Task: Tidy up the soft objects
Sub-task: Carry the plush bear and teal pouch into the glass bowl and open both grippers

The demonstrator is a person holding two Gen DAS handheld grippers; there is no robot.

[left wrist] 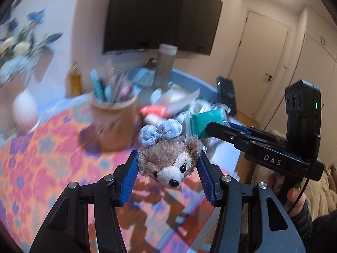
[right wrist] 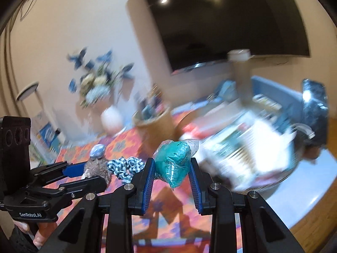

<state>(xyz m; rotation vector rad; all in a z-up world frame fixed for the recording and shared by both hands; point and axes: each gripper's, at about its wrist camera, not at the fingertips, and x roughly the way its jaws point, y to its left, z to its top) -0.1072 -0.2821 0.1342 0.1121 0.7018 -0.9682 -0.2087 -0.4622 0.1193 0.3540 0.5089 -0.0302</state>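
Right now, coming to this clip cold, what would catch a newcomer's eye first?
First, the plush bear head with a blue checked bow, squeezed between the blue jaws of the left gripper above the bright floral tablecloth. Next, the teal soft item in clear plastic wrap, pinched in the right gripper. Behind both hangs a big dark TV on the wall.

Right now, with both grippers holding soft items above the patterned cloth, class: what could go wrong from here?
1. The left gripper pinches the plush bear only by its head; the checked body hangs free in the right wrist view and may snag.
2. The right gripper squeezes the teal item's thin plastic wrap, which might slip or tear.
3. The grippers are close together, beside the pen holder, so a swing could knock it.
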